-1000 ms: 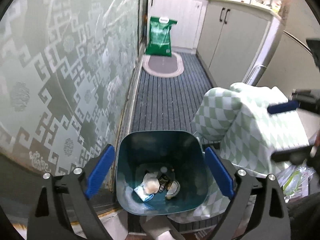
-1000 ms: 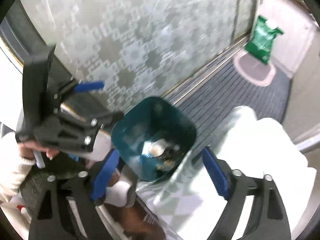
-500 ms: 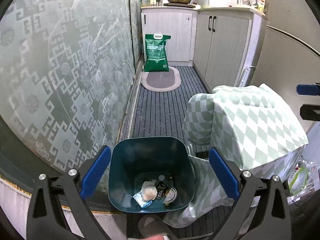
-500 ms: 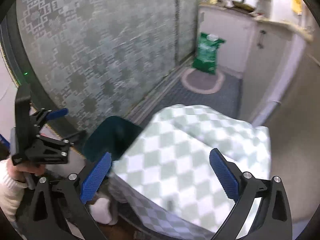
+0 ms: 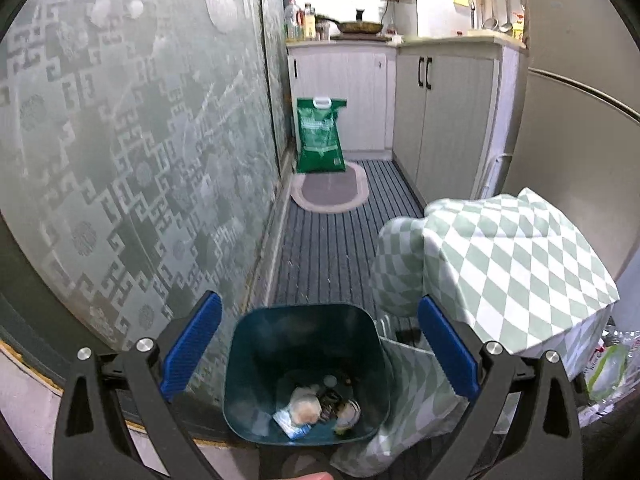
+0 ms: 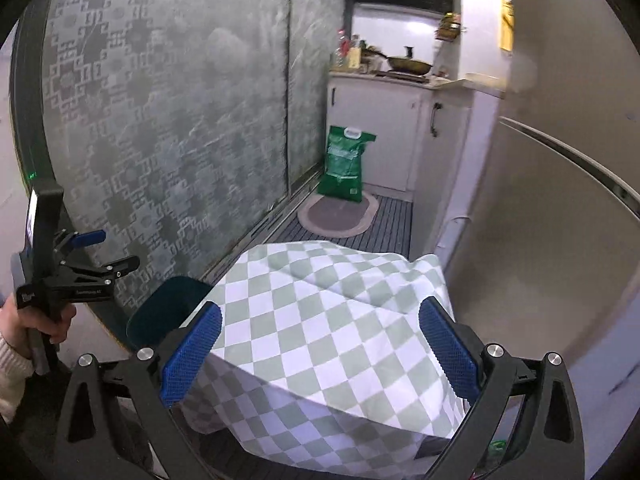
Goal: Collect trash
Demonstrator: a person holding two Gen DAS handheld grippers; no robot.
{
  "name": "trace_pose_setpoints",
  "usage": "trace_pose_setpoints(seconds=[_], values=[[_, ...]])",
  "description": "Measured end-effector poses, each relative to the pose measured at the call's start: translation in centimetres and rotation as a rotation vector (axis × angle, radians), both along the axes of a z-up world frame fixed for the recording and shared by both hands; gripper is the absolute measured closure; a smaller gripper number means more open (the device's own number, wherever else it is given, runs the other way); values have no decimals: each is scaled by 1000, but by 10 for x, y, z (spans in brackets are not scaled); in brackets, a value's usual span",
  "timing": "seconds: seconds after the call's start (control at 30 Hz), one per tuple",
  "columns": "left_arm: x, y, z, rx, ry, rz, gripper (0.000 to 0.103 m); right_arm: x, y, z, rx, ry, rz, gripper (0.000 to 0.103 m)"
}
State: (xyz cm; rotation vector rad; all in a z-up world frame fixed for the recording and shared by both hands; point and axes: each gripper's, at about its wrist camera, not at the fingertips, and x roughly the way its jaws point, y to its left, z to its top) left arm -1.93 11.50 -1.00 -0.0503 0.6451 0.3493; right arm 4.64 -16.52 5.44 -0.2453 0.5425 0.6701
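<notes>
A teal trash bin (image 5: 306,364) stands on the floor below my left gripper (image 5: 318,356), which is open and empty, its blue pads wide on either side of the bin. Crumpled wrappers and paper trash (image 5: 316,410) lie at the bin's bottom. In the right wrist view only the bin's rim (image 6: 168,312) shows, left of a checkered cloth. My right gripper (image 6: 320,352) is open and empty above that cloth. The left gripper (image 6: 96,252) also shows at the far left of that view, held in a hand.
A green-and-white checkered cloth (image 5: 508,264) covers a low piece of furniture right of the bin. A patterned frosted glass door (image 5: 132,168) runs along the left. A green sack (image 5: 320,136), an oval mat (image 5: 330,192) and white cabinets (image 5: 448,120) lie ahead. Plastic bags (image 5: 608,364) sit far right.
Both grippers have risen and tilted up, so more of the kitchen shows. The right gripper swung from above the bin to above the checkered cloth. Both stay open.
</notes>
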Motion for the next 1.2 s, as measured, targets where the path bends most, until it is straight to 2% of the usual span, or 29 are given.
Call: trace_pose_setpoints(seconds=[0.2,0.33,0.53,0.7,1.2], values=[[-4,-5,9,14,-54,-13,3,-1,-15,4,63,-3,-42,3],[-3,-1,7,-15,-42,-15,3,0,-14,2,58,10,-46,3],[-3,-1,5,-26,-31,-9,3,0,-9,-2,66,52,6,3],[-4,-2,5,-32,-32,-16,3,-5,-8,2,104,51,52,3],[-3,-1,4,-39,-28,-6,3,-4,-3,-2,69,68,41,3]])
